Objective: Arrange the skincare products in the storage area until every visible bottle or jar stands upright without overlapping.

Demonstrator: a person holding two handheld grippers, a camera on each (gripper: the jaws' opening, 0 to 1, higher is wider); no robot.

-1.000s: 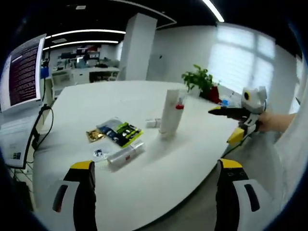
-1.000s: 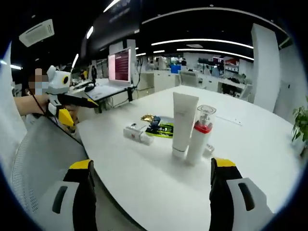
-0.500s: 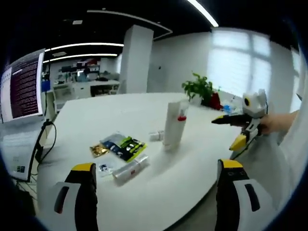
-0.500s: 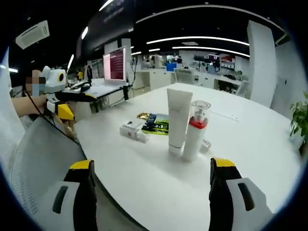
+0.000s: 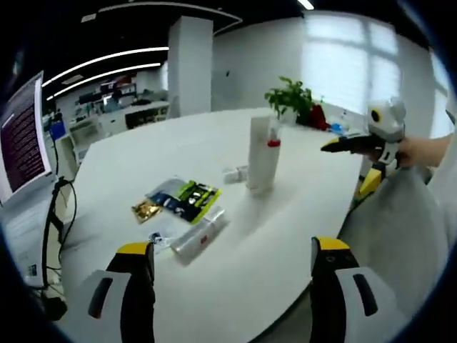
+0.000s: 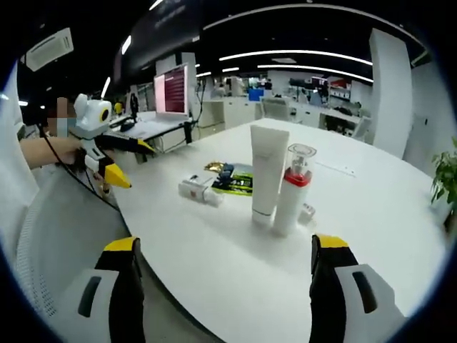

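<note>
Fingers both spread, empty | upright: tube [image 6: 268, 172], bottle [image 6: 293, 189] | flat: sachet [image 6: 235, 181]

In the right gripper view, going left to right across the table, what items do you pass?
Left gripper at the table's edge → lying white box → green-and-black sachet → upright white tube → upright red-collared pump bottle.

sachet [image 5: 187, 199] print blurred; monitor [image 5: 20, 143] edge-cropped
</note>
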